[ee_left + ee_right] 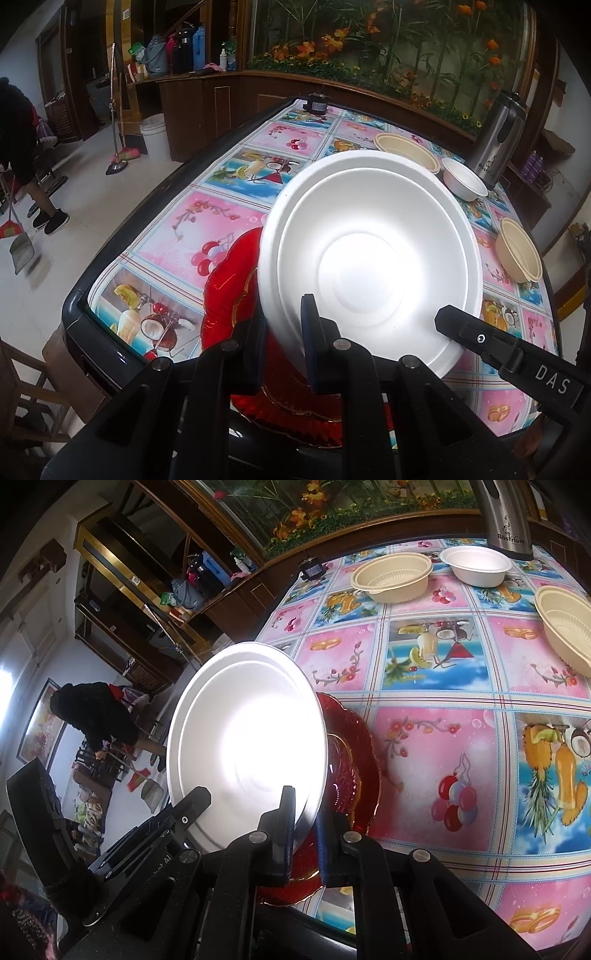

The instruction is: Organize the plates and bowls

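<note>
A white foam plate (pixel 369 266) is held tilted above a red glass plate (pixel 225 295) at the table's near edge. My left gripper (pixel 284 339) is shut on the white plate's near rim. In the right wrist view my right gripper (pixel 304 834) is shut on the same white plate (pixel 243 738) at its rim, over the red plate (pixel 354 760). The other gripper's finger shows in each view: the right one's (pixel 480 336) and the left one's (pixel 184 812). Two beige bowls (pixel 391 576) (pixel 565 627) and a small white bowl (pixel 476 565) stand farther back.
A steel kettle (pixel 506 517) stands at the far edge behind the white bowl. A small dark device (pixel 312 568) sits at the table's far corner. The table (pixel 436 738) has a colourful fruit-pattern cloth. A person sweeps the floor to the left (pixel 22 147).
</note>
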Tool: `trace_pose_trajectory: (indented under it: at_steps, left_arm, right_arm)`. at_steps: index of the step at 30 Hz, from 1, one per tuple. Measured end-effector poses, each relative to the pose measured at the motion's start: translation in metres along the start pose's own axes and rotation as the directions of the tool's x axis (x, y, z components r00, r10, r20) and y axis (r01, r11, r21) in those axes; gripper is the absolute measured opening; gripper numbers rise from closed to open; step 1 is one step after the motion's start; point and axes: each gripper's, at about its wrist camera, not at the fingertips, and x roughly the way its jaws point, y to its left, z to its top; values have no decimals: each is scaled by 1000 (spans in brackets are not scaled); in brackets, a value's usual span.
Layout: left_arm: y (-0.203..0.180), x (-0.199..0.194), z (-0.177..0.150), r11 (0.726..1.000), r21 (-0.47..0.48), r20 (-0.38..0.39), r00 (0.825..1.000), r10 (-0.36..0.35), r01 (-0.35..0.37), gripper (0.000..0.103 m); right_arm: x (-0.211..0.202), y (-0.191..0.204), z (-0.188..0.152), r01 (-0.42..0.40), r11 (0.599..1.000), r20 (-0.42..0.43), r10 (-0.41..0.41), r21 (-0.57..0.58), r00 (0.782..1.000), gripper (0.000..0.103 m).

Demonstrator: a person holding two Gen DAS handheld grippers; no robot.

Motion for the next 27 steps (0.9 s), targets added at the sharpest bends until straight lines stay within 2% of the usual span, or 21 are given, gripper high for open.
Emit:
trace_pose_trajectory:
  at_steps: [27]
  left_arm:
    - [8, 3, -9, 1000, -7, -49, 999, -14, 14, 15]
  right_arm:
    - [5, 4, -7, -2, 1000, -27, 2, -7, 1000, 10]
